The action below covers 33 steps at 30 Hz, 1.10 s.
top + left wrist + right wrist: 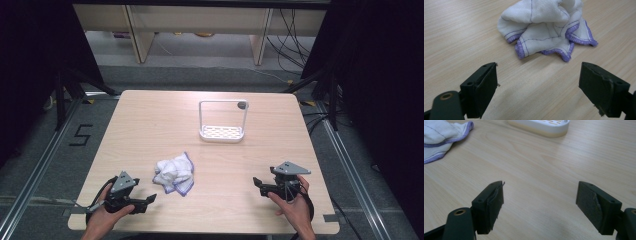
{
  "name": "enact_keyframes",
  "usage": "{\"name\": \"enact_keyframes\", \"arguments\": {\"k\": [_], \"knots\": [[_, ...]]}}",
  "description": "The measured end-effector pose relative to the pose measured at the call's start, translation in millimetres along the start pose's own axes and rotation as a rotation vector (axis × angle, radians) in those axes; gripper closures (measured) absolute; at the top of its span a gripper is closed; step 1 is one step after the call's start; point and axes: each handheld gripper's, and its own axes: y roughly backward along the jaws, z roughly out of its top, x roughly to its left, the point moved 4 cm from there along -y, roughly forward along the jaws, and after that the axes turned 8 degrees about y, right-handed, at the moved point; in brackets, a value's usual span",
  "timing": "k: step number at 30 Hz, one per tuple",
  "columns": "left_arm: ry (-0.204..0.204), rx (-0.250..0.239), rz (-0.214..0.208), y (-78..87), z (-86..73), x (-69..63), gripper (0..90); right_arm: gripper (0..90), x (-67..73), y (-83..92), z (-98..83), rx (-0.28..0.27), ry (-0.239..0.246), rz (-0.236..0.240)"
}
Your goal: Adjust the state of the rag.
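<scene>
The cloth (173,175) lies crumpled on the tabletop (150,120), near my side and left of the middle, just right of my left gripper (148,200). It looks light, soft and limp, so I judge it will sag and unfold when lifted; the purple-stitched edge (567,37) or a raised fold on top seems the best place to pinch. Both sets of fingers stand wide open and hold nothing; my right gripper (257,183) rests well apart at the near right. A white rack (223,121) stands farther off, past the cloth, and nothing blocks the way.
</scene>
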Motion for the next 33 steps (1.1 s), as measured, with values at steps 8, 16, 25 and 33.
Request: {"name": "enact_keyframes", "arguments": {"k": [8,16,25,33], "knots": [[-0.008,0.002,-0.011,1.6,0.5,-1.0,14.9,24.4,1.6,-0.5,0.2,0.014,0.032,-0.009],[-0.008,-0.077,-0.068,1.3,13.4,-15.6,15.9,24.1,-1.5,-0.7,-2.2,0.026,0.032,-0.013],[-0.082,-0.093,-0.007,-12.2,39.3,-32.3,31.9,23.8,0.5,-3.7,-2.9,0.027,0.022,0.013],[-0.186,-0.050,0.029,-34.2,48.0,-33.8,42.7,23.6,1.6,-6.2,-4.7,0.054,0.040,0.024]]}}
